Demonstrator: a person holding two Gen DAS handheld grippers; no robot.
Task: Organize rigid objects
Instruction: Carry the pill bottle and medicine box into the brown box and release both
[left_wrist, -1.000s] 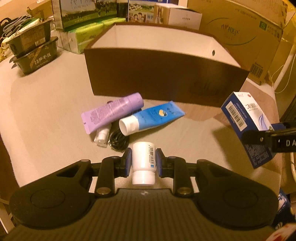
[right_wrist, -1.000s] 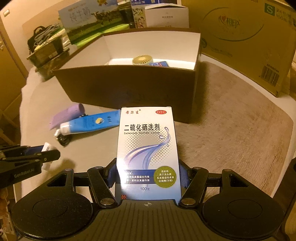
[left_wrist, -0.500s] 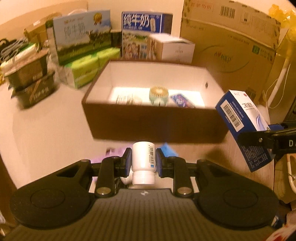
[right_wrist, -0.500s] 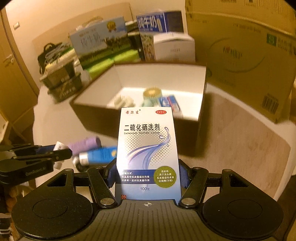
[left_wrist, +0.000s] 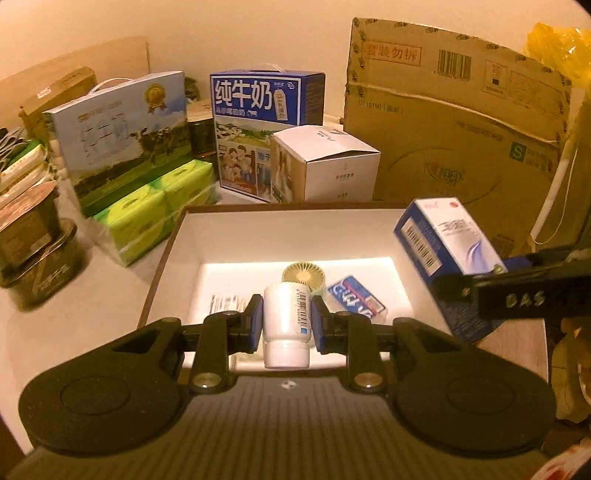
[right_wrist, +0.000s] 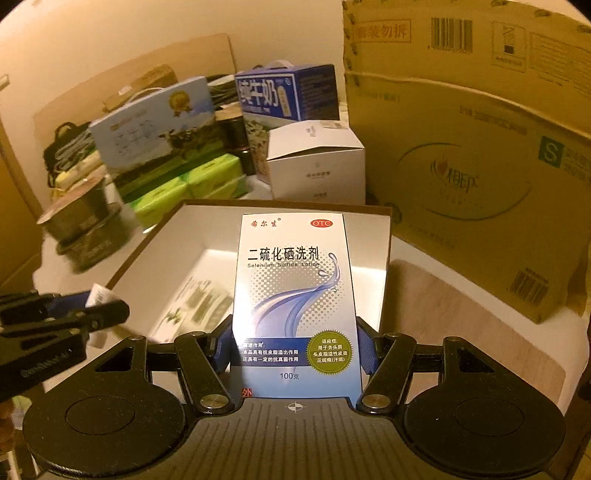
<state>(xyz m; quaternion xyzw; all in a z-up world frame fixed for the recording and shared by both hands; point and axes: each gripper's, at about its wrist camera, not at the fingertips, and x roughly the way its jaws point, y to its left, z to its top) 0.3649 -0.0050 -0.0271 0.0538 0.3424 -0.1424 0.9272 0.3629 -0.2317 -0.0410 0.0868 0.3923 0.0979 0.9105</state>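
Crowded tabletop (left_wrist: 122, 273)

An open brown box (left_wrist: 166, 254) sits in the middle; behind it stand green tissue packs (left_wrist: 155, 210), two milk cartons (left_wrist: 258, 110), a white box (left_wrist: 328, 166), a big cardboard carton (left_wrist: 454, 140) and stacked bowls (left_wrist: 33, 254) at left.

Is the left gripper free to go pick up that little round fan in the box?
Probably not yet: the left gripper is shut on the white bottle. The fan lies uncovered in the open box.
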